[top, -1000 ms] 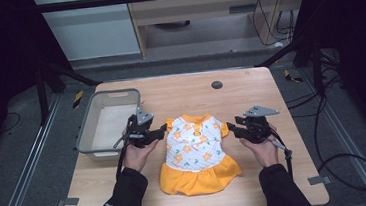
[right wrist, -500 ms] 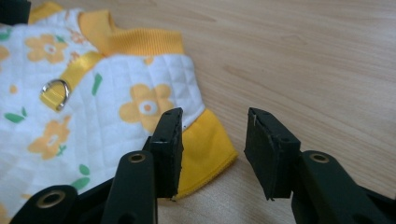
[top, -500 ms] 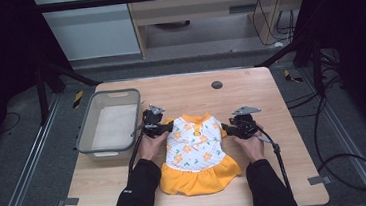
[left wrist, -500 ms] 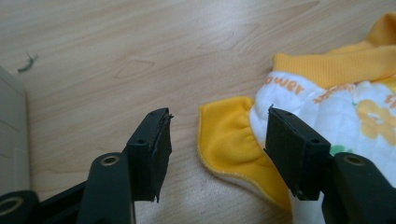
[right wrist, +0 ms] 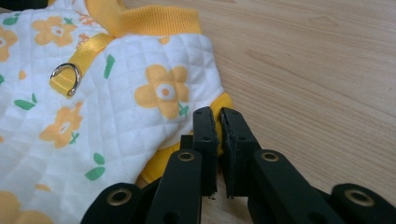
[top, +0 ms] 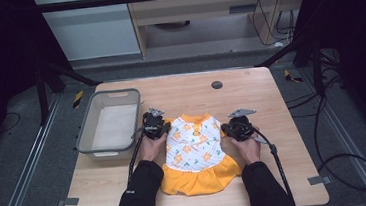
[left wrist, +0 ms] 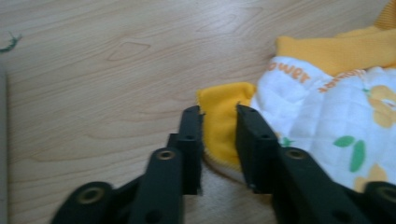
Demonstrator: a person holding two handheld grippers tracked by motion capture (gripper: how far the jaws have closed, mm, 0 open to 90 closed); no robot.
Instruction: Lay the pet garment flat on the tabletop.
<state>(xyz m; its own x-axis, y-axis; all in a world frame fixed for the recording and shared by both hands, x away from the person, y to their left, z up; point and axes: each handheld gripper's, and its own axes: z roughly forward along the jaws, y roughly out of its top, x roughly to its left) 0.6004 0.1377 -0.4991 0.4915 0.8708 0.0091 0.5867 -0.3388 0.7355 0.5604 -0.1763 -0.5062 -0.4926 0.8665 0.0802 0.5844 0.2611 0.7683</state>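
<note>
Lying flat near the table's (top: pixel 270 90) front edge, the little dress (top: pixel 195 152) is being pinched at both yellow sleeve cuffs, left gripper (left wrist: pixel 219 116) and right gripper (right wrist: pixel 218 114) having just been closing onto them, though such shallow bites are probably risking a slip on lifting.

Wooden table (top: pixel 270 90), grey floor (top: pixel 20 162), dark surroundings
</note>
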